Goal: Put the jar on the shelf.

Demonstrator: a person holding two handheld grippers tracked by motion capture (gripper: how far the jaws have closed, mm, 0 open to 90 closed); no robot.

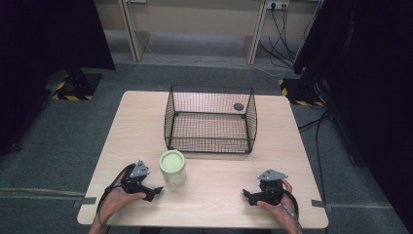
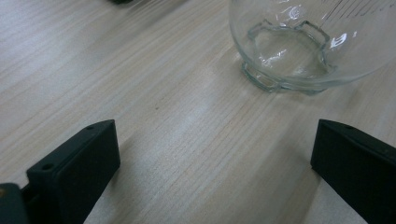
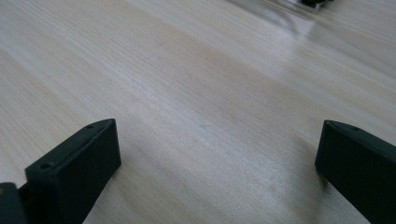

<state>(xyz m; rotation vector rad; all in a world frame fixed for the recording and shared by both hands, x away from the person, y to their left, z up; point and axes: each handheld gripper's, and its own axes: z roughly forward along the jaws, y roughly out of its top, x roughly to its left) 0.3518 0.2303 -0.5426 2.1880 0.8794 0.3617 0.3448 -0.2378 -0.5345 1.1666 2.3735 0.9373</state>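
A clear glass jar (image 1: pixel 173 170) with a pale green lid (image 1: pixel 172 160) stands upright on the wooden table (image 1: pixel 219 170), just in front of a black wire basket (image 1: pixel 210 119). My left gripper (image 1: pixel 155 192) rests on the table a little left of the jar, open, with bare wood between its jaws. The left gripper view shows the jar's glass base (image 2: pixel 289 56) ahead and to the right of my left gripper (image 2: pixel 215 158). My right gripper (image 1: pixel 247 196) lies open near the front right of the table, with bare wood between its jaws (image 3: pixel 217 158).
The wire basket is open-topped and a small dark round thing (image 1: pixel 238 106) shows at its back right. Grey carpet surrounds the table. Desk legs and cables (image 1: pixel 282 29) stand at the back; dark curtains hang at both sides.
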